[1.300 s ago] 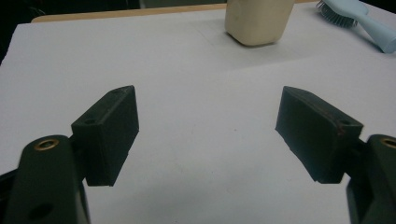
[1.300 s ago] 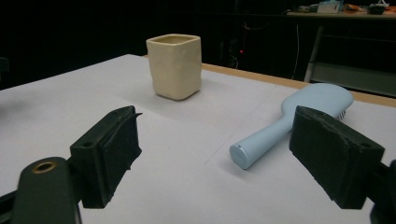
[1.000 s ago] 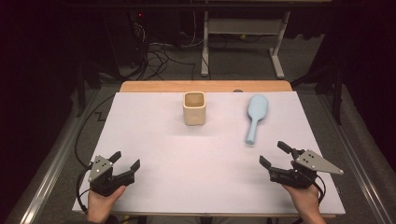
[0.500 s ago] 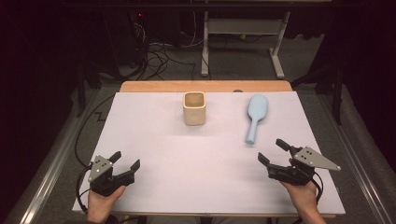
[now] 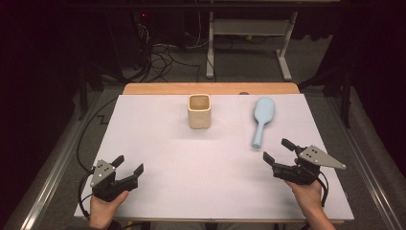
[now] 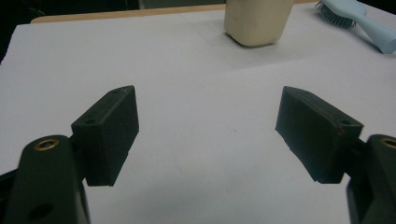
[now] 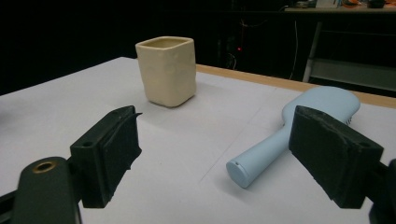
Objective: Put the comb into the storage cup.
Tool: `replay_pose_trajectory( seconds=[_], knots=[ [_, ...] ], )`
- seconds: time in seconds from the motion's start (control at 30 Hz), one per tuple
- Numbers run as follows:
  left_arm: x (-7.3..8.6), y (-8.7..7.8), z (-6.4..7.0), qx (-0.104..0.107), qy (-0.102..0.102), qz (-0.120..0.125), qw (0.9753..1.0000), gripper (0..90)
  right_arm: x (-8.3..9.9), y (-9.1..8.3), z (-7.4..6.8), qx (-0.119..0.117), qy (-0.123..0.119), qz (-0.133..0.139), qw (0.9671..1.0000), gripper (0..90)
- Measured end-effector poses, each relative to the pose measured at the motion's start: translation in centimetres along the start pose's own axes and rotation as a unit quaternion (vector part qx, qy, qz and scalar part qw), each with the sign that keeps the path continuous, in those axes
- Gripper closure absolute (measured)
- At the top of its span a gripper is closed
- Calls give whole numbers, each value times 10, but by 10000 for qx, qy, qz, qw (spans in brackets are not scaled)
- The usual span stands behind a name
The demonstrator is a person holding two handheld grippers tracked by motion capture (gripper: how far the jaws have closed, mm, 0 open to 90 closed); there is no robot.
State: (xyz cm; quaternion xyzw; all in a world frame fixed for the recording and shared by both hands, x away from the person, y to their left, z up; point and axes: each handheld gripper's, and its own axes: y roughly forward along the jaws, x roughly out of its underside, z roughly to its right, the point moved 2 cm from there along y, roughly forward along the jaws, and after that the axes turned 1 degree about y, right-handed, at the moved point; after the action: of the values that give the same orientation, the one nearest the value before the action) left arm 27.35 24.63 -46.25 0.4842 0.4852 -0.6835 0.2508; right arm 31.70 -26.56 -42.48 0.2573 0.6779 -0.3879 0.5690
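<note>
**Right gripper lines up on the hairbrush**

The right gripper (image 5: 276, 152), released and empty, sits lower right; the light-blue hairbrush (image 5: 261, 120) lies upper right, beside the cream cup (image 5: 199, 111). Best approach: straddle the handle squarely. Left gripper (image 5: 128, 165) rests released.

Cup (image 6: 256, 21) top and hairbrush (image 6: 359, 21) cut off

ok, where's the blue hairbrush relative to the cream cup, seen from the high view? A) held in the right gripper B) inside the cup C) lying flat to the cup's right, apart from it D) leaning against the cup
C: the hairbrush lies flat on the white table cover, to the right of the cup with bare cover between them; the right gripper is open and short of the handle.
</note>
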Motion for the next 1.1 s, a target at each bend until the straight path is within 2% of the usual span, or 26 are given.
replay_pose_trajectory(
  seconds=[0.53,0.83,1.1],
  knots=[
    [0,0,0,6,6,8,10000,222,-4,11,5,62,84,-46,9999,173],
    [0,0,0,4,8,9,10000,222,-6,20,11,203,109,-98,9997,176],
    [0,0,0,1,6,16,10000,222,-9,30,16,314,153,-370,9987,210]
  ],
)
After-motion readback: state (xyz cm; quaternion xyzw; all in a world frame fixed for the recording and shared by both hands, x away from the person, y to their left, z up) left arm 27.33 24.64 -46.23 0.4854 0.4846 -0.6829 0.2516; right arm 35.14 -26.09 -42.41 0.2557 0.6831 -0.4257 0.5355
